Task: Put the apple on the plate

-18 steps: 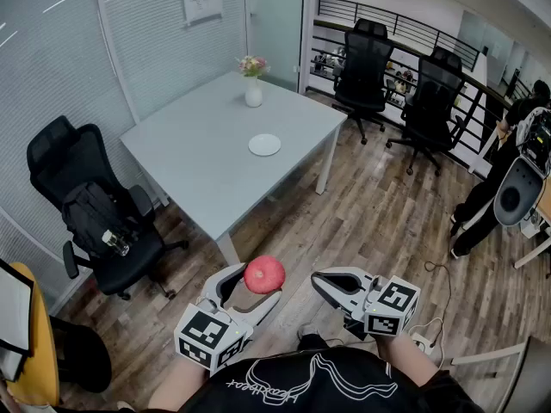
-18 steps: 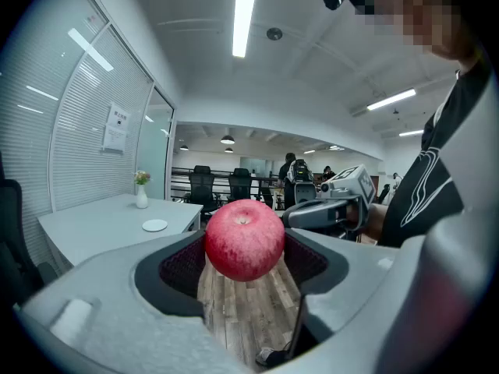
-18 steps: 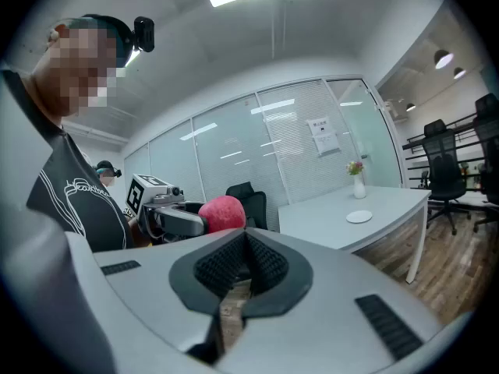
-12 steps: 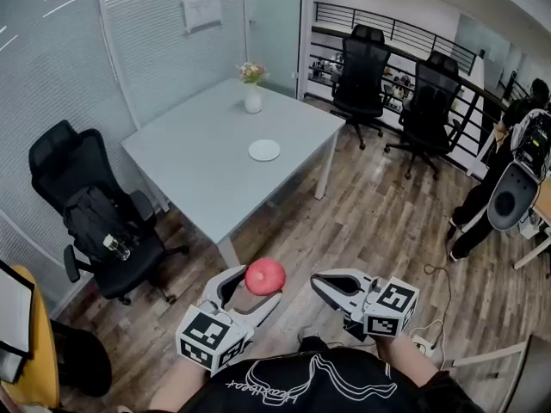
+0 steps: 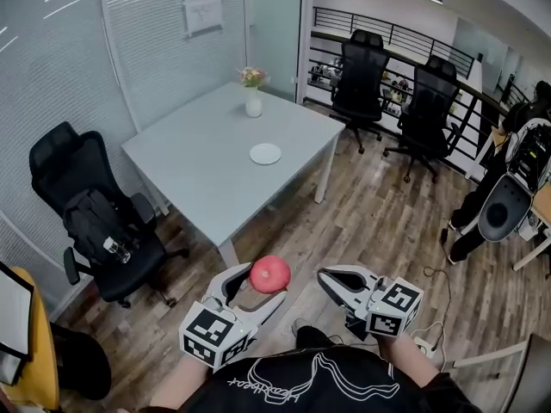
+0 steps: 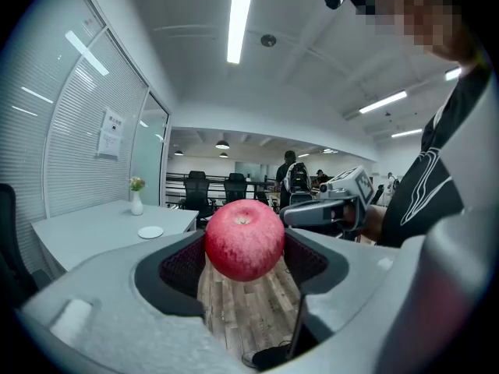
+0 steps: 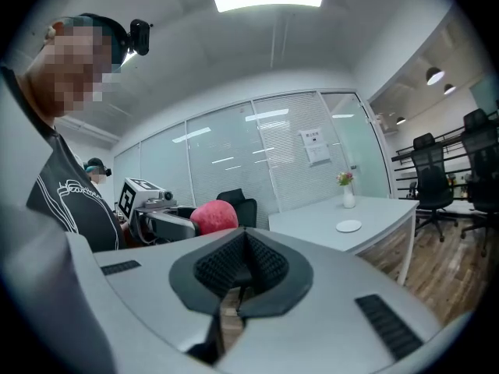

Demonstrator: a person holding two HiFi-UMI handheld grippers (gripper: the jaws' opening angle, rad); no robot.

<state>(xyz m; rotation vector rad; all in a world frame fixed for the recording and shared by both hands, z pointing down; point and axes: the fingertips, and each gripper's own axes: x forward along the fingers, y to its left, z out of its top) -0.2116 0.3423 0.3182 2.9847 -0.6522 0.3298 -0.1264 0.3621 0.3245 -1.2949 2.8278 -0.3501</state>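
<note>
**Ana:** The left gripper (image 5: 261, 287) is clamped on the apple (image 5: 269, 274), with the red fruit pinched between both pads and held out above the wooden floor (image 5: 379, 222).

**Ben:** And the other one?

**Ana:** The right gripper (image 5: 338, 280) has its jaws pressed together with nothing between them. It's level, just beside the left one.

**Ben:** Where's the plate?

**Ana:** The white plate (image 5: 265, 153) lies bare on the pale grey table (image 5: 198, 170), well apart from the apple and further ahead of the person. A vase of flowers (image 5: 252, 90) stands near the table's far corner, beyond the plate. A black office chair (image 5: 60, 157) with a dark bag (image 5: 93, 218) on its seat sits to the table's left.
</note>
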